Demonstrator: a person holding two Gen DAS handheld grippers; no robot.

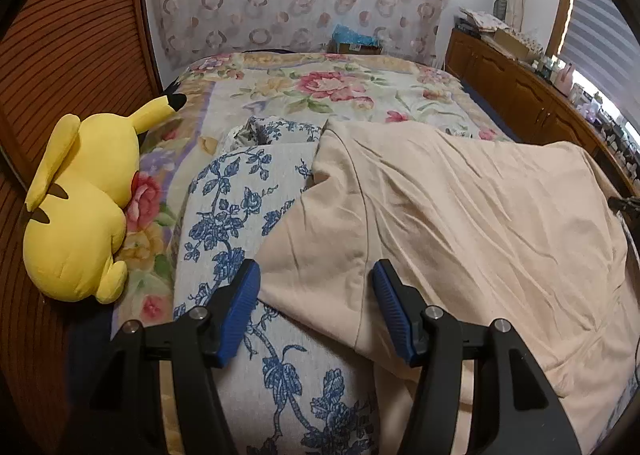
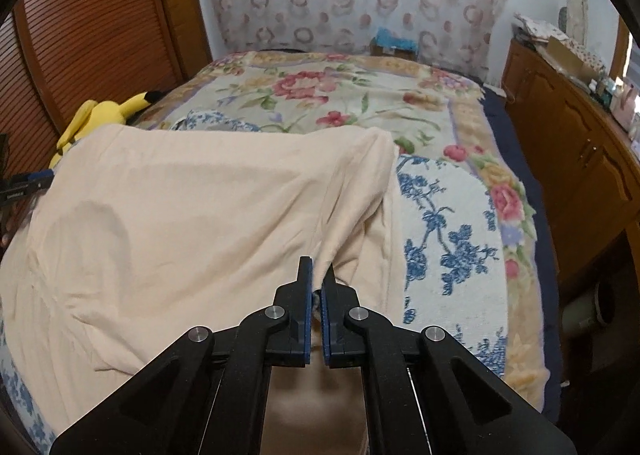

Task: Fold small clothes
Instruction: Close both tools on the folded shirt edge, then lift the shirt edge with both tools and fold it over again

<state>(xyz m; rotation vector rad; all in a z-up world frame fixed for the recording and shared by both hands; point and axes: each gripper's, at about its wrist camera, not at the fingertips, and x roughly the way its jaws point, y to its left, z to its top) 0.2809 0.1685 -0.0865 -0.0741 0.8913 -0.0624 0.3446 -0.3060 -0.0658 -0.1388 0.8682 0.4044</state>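
While the right gripper (image 2: pixel 318 275) is pinching a fold of the beige garment (image 2: pixel 192 215) lying on the bed (image 2: pixel 360 103), the left gripper (image 1: pixel 316 291) is hanging wide open; pulling one-sided is risking a bunched, crooked fold.

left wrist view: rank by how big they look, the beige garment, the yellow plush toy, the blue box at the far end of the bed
1. beige garment, largest, though nearest the camera.
2. yellow plush toy.
3. blue box, smallest, but farthest away, so its true size is unsure.
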